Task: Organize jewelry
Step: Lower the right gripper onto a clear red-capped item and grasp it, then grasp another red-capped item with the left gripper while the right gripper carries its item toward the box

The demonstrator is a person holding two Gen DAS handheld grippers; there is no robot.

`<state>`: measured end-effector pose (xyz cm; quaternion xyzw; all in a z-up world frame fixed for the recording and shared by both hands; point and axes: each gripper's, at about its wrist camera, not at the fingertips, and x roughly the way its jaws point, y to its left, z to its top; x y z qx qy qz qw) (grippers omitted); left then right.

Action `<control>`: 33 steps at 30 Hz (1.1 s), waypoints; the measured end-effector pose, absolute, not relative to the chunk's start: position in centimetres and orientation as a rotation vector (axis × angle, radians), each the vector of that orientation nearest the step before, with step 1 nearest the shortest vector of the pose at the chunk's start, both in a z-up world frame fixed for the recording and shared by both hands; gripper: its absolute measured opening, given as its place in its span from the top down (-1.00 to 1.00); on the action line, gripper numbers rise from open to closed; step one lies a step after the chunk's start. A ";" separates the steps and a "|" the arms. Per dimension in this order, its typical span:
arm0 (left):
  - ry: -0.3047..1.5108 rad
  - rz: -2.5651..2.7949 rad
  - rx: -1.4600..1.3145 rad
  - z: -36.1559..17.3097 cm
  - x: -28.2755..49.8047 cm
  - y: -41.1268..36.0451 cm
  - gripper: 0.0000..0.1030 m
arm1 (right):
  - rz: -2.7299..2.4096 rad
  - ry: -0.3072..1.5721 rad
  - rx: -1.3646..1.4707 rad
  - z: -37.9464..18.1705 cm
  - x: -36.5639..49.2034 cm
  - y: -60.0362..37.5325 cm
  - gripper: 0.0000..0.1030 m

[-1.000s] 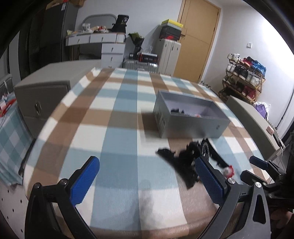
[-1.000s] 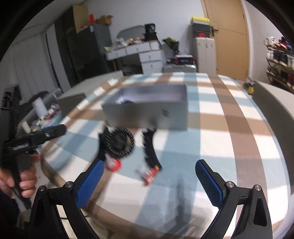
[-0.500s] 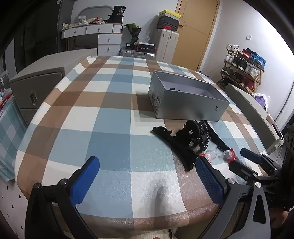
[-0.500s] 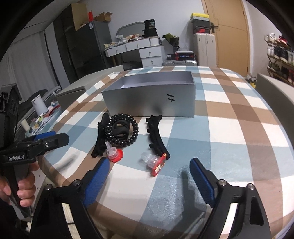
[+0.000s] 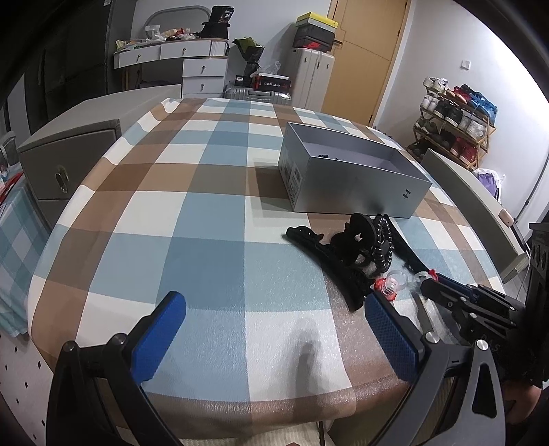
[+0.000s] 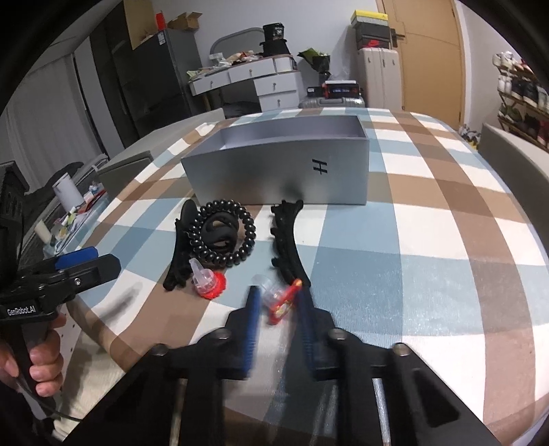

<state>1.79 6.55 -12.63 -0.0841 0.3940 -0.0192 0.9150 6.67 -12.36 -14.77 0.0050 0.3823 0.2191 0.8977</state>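
Two grippers: both low in frame over the checked surface (image 5: pixel 212 212).
Right gripper (image 6: pixel 277 302): jaws just closing around a red-and-clear charm (image 6: pixel 279 299), lower centre.
Left gripper (image 5: pixel 274 329): jaws wide, empty.
Grey box (image 6: pixel 284 168): centre, behind black hair clips (image 6: pixel 286 240).

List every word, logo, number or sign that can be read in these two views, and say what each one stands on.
"GenRobot.AI": white lettering on the black body of the left gripper.
"H": black mark on the side wall of the open grey cardboard box.
"36": white digits on the black round container on the white dresser.
Print on the box's short end: too small to read.
Red-and-black carton by the suitcases: lettering blurred, unreadable.
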 end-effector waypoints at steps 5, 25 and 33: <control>0.813 -0.043 -0.167 -12.6 1.8 6.5 -0.97 | 0.461 0.793 0.033 -14.8 6.7 -12.8 0.68; 0.776 -0.235 -0.011 -11.2 3.6 0.6 -0.97 | 0.471 0.732 0.080 -13.7 5.5 -15.3 0.69; 0.808 -0.292 0.069 -11.4 4.9 -1.7 -0.83 | 0.458 0.702 0.103 -13.2 5.6 -16.7 0.69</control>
